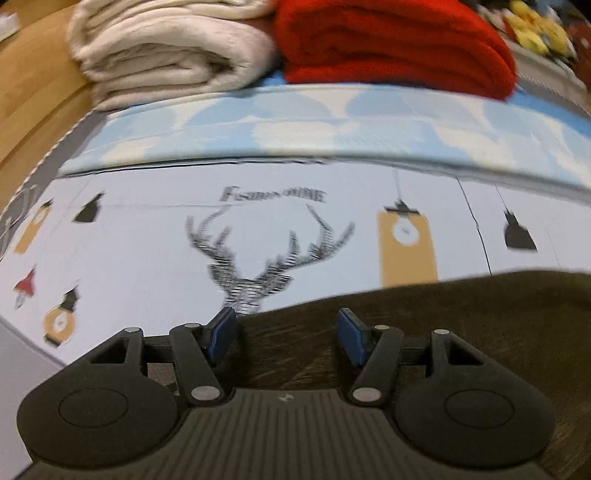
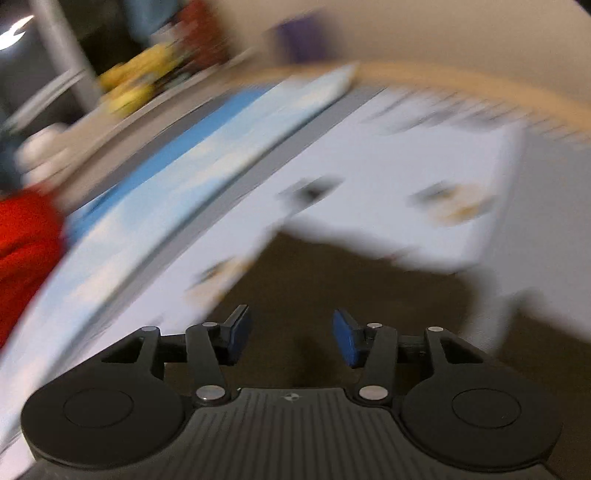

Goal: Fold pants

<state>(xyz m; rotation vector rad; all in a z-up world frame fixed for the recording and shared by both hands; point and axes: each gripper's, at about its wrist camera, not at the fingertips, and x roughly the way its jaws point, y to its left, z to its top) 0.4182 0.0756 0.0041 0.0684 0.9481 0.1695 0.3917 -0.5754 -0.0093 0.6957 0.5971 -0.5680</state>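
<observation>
Both my tools, left tool (image 1: 286,334) and right tool (image 2: 291,338), gape open and empty just above the dark brown pants (image 1: 461,332) spread beneath them on the printed bedsheet (image 1: 147,236), neither clearly nearer.

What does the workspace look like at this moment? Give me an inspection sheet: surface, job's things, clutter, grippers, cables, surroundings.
Surface: pale printed sheet with deer-head and lamp motifs; a blue-and-white cloth band runs along its far side.
Job's things: dark brown pants lie on the sheet, under and ahead of both grippers; the fold state cannot be told.
Clutter: folded cream blanket and folded red blanket side by side at the far edge; yellow items beyond, too blurred to name.
Grippers: left gripper open over the pants' edge, holding nothing; right gripper open above the pants, view motion-blurred.
Cables: nothing seen.
Surroundings: wooden floor at the left.
</observation>
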